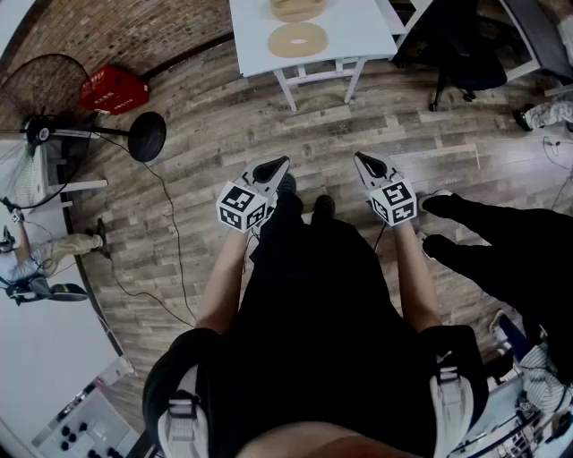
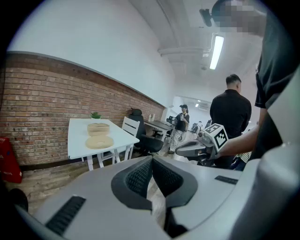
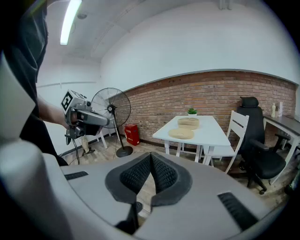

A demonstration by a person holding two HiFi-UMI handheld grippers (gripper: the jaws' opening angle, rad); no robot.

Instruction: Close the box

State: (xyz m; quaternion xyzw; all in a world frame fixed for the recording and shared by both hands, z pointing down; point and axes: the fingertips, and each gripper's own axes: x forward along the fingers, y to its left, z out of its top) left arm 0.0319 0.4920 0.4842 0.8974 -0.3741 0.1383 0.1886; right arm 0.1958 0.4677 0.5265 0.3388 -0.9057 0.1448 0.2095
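Head view shows me both grippers held low above the plank floor [image 1: 224, 125], well apart from the work. The left gripper [image 1: 273, 168] has its jaws pressed together with nothing between them, and the right gripper [image 1: 369, 165] is the same. Each gripper view confirms that the ribbed black faces meet on empty air.

The box [image 1: 298, 7] stands on the white counter [image 1: 358, 36] straight ahead, partly cut by the upper edge of the picture. Its lid [image 1: 298, 39] lies flat just beside it, on the side nearer to me. Both are round, so I find no long axis to line up with. They sit almost midway between the two grippers, perhaps a little toward the left one.

The box looks like pale wood or bamboo, low and drum-shaped. The lid is a thin disc with a lighter centre, and I judge it light but awkward to pinch from a smooth surface.
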